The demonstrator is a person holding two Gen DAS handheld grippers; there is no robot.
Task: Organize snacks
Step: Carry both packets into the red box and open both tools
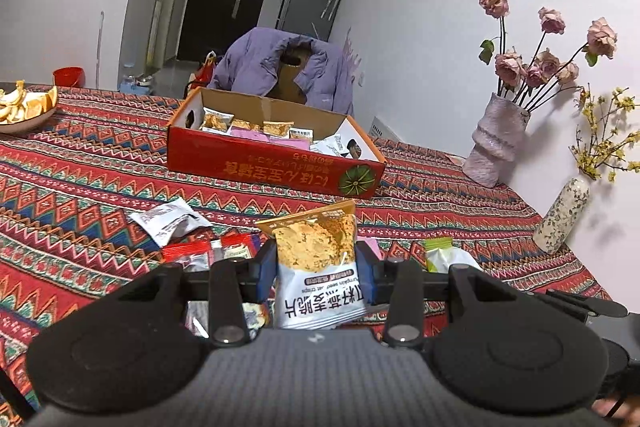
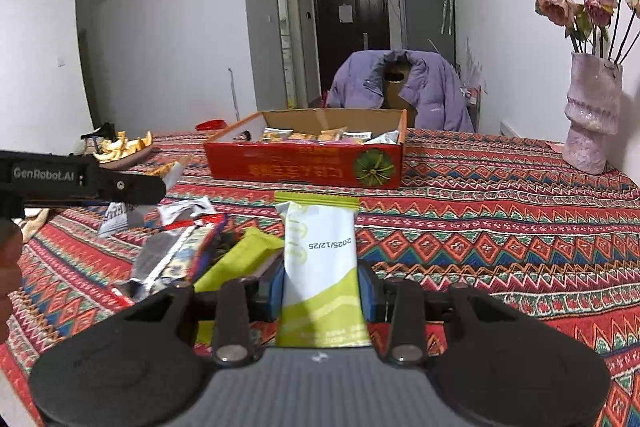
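Your left claw [image 1: 316, 277] was clamped on an oat crisp packet [image 1: 318, 259], its blue pads pressing both sides of the white and orange pouch, which stood upright between them, lifted clear of the table [image 1: 460, 195]; your right claw [image 2: 320, 285] was closed tight on a white and green snack packet [image 2: 322, 267], also upright, with a printed date on the face turned toward the camera; both packets were held above the patterned red tablecloth [image 2: 500, 219], on the near side of the red cardboard box [image 1: 276, 163].

The box sat open near the middle of the table, well apart from both claws; it already held several packets, orange-topped ones along the far side and pink and white ones nearer the front.

More loose snacks lay on the cloth below your claws; a white packet [image 1: 170, 221] lay to the left in the left wrist view, red wrappers [image 1: 208, 251] just beside the left claw, and a green packet [image 2: 236, 261] with a silver and red wrapper [image 2: 172, 259] to the left of the right claw.

From the right wrist view your left claw's black body [image 2: 80, 181] showed at the left edge; a plate of orange peel [image 1: 24, 107] sat at the far left of the table; a pink vase of dried roses [image 1: 496, 139] stood by the wall on the right, with a speckled vase [image 1: 562, 215] nearer.
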